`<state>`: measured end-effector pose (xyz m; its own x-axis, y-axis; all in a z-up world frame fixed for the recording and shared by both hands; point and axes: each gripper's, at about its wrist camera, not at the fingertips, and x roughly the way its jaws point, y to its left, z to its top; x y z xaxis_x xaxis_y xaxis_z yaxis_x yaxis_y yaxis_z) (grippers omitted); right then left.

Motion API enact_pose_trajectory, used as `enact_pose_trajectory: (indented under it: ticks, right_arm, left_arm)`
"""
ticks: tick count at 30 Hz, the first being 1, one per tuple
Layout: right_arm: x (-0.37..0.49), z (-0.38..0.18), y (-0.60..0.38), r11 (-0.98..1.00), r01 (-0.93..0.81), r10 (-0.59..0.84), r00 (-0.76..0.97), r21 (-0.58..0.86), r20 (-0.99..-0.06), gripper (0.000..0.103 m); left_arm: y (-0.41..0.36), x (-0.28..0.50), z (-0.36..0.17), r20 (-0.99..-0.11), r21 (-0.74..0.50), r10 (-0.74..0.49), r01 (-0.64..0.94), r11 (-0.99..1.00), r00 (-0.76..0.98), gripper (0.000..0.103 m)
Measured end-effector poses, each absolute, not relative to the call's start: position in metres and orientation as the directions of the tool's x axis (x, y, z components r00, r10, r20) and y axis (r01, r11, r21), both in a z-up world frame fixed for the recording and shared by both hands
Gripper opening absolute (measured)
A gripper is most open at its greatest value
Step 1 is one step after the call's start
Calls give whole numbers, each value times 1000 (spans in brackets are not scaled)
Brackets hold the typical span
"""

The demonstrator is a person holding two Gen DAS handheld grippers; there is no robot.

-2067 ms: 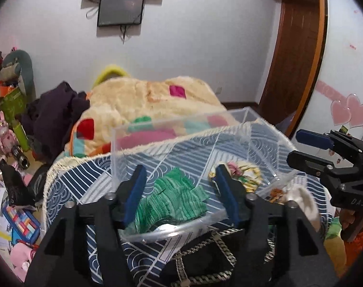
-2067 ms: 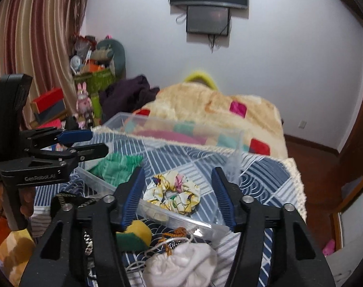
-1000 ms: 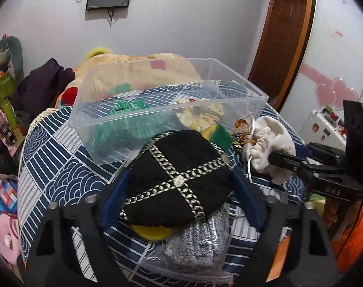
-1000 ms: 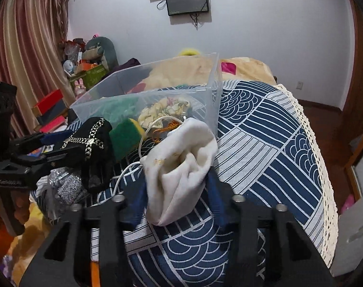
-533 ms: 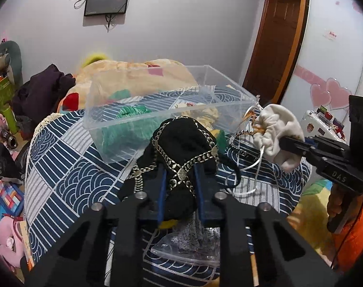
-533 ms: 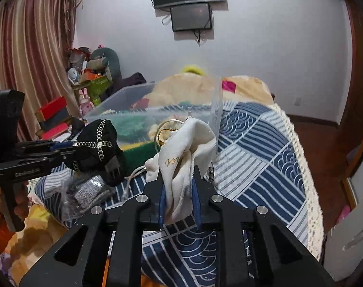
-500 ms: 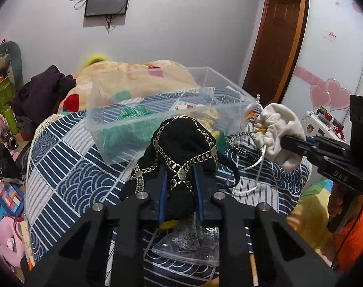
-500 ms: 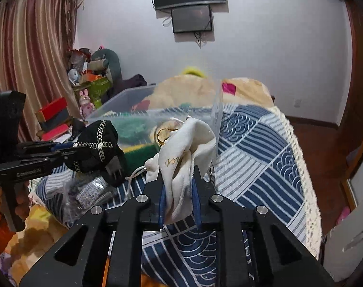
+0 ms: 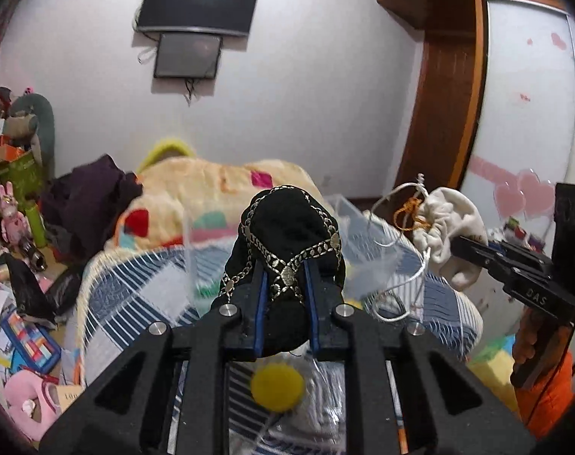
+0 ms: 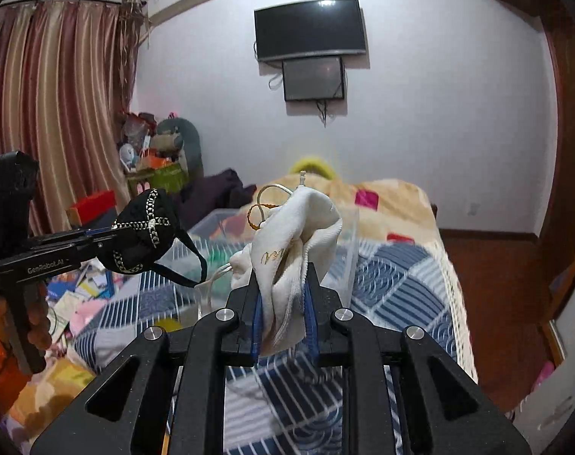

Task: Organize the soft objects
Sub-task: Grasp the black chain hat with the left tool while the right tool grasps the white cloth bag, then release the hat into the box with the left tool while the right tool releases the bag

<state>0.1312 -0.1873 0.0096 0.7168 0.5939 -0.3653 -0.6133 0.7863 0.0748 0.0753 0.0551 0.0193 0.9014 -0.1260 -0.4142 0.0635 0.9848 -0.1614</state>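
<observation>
While between tool (image 9: 285,284) fingers, pouch (image 9: 287,227).

A television (image 10: 309,28) hangs on the wall — striped curtains (image 10: 56,106) left of it.

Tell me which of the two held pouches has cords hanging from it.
The white drawstring pouch in the right gripper; the left gripper holds a black pouch crossed with gold trim.

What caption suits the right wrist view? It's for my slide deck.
Right gripper lifts a cream drawstring pouch above the clear bin; left gripper holds a black chain-trimmed pouch.
</observation>
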Motion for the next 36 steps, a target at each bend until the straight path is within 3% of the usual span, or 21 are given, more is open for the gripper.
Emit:
enact_pose_trajectory:
  ticks: [6, 12, 31, 34, 36]
  right_arm:
    - [152, 23, -173, 789, -608, 600, 732, 87, -324, 16]
    - [174, 23, -151, 778, -620, 612, 713, 101, -341, 16]
    - [218, -29, -98, 767, -639, 533, 592, 51, -605, 17]
    - [219, -34, -95, 769, -638, 511, 587, 30, -628, 19]
    - [215, -34, -96, 770, -637, 501, 595, 11, -629, 21]
  left_arm:
    - [70, 97, 30, -379, -174, -96, 31, 984, 920, 17]
    - [72, 124, 22, -396, -148, -53, -6, 989, 917, 17]
    - [53, 201, -46, -584, -121, -98, 33, 992, 806, 18]
    - [48, 203, -47, -596, -95, -89, 40, 995, 798, 23]
    - [47, 202, -48, -614, -95, -104, 57, 994, 783, 34]
